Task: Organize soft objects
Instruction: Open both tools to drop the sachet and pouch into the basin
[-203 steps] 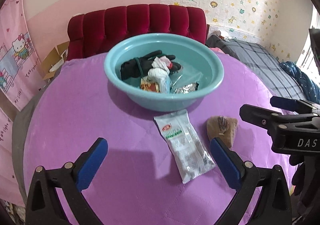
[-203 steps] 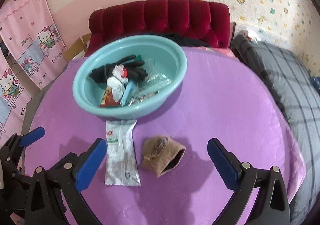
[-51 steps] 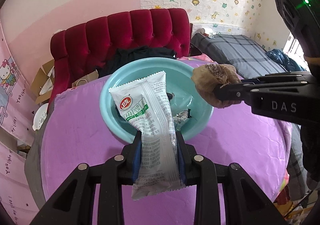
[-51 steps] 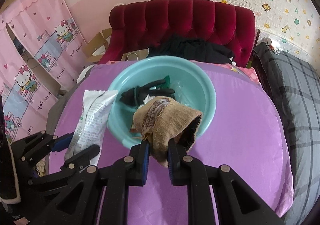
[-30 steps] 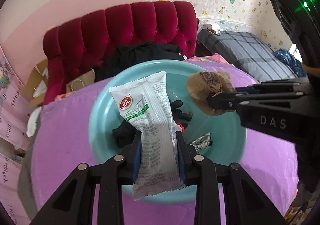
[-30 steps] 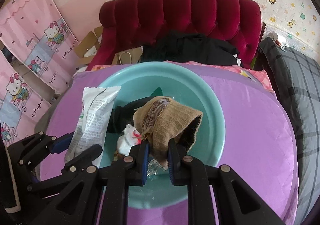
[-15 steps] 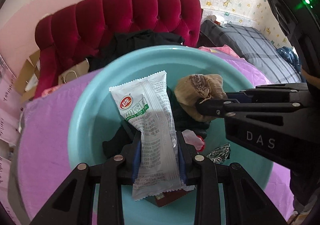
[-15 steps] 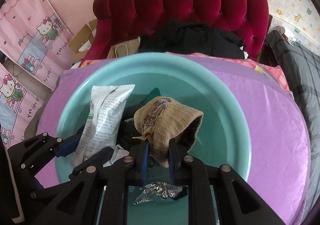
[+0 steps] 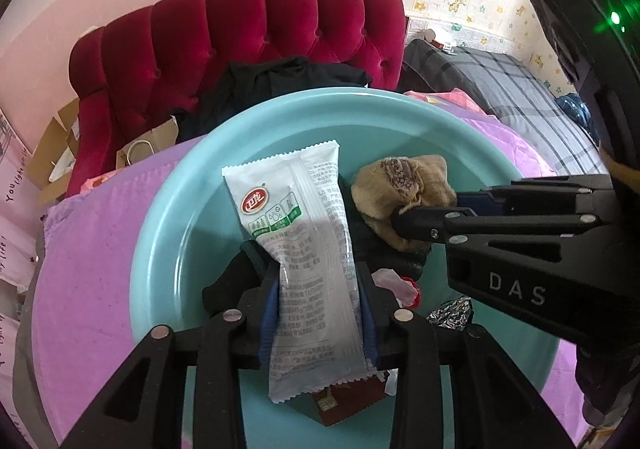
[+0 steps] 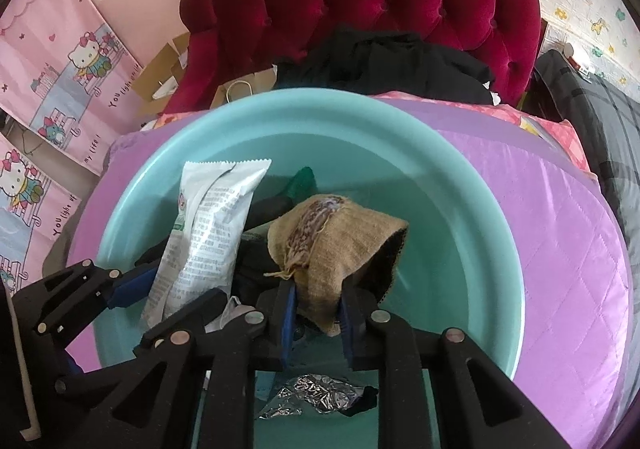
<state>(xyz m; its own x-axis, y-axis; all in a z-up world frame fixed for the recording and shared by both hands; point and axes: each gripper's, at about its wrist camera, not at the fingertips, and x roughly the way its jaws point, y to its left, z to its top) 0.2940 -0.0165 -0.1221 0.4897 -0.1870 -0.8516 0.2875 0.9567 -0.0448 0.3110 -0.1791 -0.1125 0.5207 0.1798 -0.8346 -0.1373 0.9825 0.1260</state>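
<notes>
Soft things hang over the teal basin point(image 9: 168, 217): a white wet-wipe packet point(image 9: 304, 249) between the blue pads of the left gripper point(image 9: 318, 313), and a tan knitted pouch point(image 10: 340, 245) between the pads of the right gripper point(image 10: 316, 315). Both sets of jaws have just been opening a little, yet each thing sits upright between its pads, which press on its sides. Inside the basin lie a black glove point(image 9: 224, 285), a crumpled foil wrapper point(image 10: 312, 397) and a red packet point(image 9: 344, 401). The basin stands on a purple cloth point(image 10: 560, 249), with a red tufted headboard point(image 10: 360, 1) behind it.
</notes>
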